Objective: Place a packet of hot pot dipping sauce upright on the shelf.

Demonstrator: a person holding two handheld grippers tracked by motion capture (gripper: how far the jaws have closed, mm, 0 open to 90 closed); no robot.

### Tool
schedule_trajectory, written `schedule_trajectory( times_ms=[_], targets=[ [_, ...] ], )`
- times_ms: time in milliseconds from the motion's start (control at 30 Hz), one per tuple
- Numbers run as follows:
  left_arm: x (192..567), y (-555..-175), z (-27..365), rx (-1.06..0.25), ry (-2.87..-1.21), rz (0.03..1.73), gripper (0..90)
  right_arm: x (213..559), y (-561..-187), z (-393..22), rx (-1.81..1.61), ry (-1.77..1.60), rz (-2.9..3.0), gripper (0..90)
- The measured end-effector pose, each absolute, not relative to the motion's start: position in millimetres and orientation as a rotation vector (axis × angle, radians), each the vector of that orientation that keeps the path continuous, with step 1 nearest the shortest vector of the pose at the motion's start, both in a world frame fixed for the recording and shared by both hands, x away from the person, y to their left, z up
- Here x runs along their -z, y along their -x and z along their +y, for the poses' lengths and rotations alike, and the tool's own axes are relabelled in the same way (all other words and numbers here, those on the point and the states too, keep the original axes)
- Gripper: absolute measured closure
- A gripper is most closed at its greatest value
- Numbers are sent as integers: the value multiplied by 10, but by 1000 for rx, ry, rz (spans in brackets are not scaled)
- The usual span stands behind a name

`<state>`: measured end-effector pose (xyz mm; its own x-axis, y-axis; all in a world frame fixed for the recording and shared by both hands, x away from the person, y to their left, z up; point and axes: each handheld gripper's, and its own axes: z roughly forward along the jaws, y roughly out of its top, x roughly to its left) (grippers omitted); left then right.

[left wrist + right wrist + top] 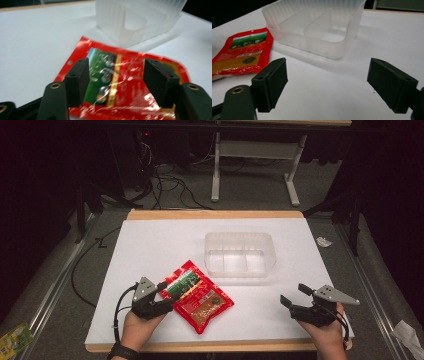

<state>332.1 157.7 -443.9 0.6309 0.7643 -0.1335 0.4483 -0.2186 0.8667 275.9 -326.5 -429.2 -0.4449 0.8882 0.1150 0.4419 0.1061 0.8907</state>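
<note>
At lower left of the high view we see the left gripper (pixel 161 296), jaws apart over the near edge of the red packet (pixel 200 301). At centre stands the clear container (pixel 240 254). At lower right, the right gripper (pixel 295 296) gapes, holding nothing.

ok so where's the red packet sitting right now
In the high view the red packet lies flat on the white table, left of centre, just in front of the clear plastic container, with the left gripper at its left edge.
</note>
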Motion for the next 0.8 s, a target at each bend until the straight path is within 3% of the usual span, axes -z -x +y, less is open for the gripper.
schedule_trajectory(
  times_ms=[800],
  targets=[
    [4376, -3288, 1577, -425, -1803, 924, 312, 4295, -2748, -3259, -1298, -1281, 1942, 169]
  ],
)
